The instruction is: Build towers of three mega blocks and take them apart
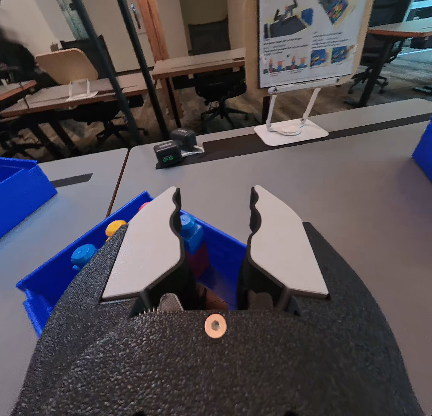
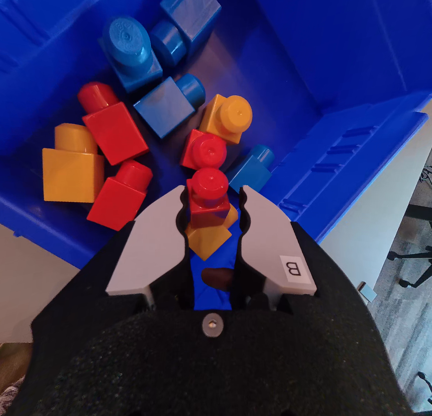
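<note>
Right wrist view puts the red block [image 2: 208, 200] stud-up between your right hand-held gripper [image 2: 212, 194] fingers: left pad touching, right pad apart, so nothing is gripped.

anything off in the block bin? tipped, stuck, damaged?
No damage visible. In the blue bin blocks lie jumbled, several on their sides. Between the open right gripper fingers, a red block sits askew atop a tilted yellow block.

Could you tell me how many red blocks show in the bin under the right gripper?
4: two lying at left, one upright mid-bin, one between the right gripper's fingers. Others may be hidden.
</note>
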The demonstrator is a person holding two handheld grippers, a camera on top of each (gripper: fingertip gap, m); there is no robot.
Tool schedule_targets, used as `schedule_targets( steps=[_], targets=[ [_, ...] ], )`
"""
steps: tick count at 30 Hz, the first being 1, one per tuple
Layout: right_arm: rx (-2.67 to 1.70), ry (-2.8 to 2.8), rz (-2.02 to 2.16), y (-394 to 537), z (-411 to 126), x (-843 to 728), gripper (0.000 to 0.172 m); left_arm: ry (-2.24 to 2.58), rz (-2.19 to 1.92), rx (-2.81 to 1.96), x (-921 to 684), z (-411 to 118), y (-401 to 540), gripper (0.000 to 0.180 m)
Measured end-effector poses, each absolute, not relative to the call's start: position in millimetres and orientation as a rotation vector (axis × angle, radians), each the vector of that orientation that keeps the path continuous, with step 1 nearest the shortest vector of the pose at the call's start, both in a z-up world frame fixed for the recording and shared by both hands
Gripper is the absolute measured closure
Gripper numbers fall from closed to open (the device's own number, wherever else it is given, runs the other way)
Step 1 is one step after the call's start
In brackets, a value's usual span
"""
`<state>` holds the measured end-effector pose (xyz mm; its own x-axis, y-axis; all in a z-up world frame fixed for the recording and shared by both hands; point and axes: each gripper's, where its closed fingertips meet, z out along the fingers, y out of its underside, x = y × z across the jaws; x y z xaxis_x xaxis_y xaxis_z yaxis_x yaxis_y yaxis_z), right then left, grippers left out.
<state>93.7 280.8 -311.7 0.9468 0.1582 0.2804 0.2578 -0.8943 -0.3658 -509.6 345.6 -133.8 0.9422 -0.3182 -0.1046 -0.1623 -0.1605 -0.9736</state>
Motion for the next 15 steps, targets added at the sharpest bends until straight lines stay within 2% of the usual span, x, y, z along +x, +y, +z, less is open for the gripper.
schedule_targets(
  steps=[3, 12, 15],
  targets=[
    [-2.69, -0.286, -0.372, 281.9, -310.7, 97.4, 0.127, 0.301, -0.121, -1.789, -527.4, -146.0, 352.3, 0.123],
    [-2.581, -0.211, -0.447, 283.9, -284.9, 108.0, 0.096, 0.302, -0.107, -2.021, -537.9, -213.1, 380.9, 0.109],
    [-2.523, -0.176, -0.463, 285.7, -273.4, 112.9, 0.096, 0.281, -0.119, -2.034, -538.7, -228.4, 392.0, 0.11]
  ],
)
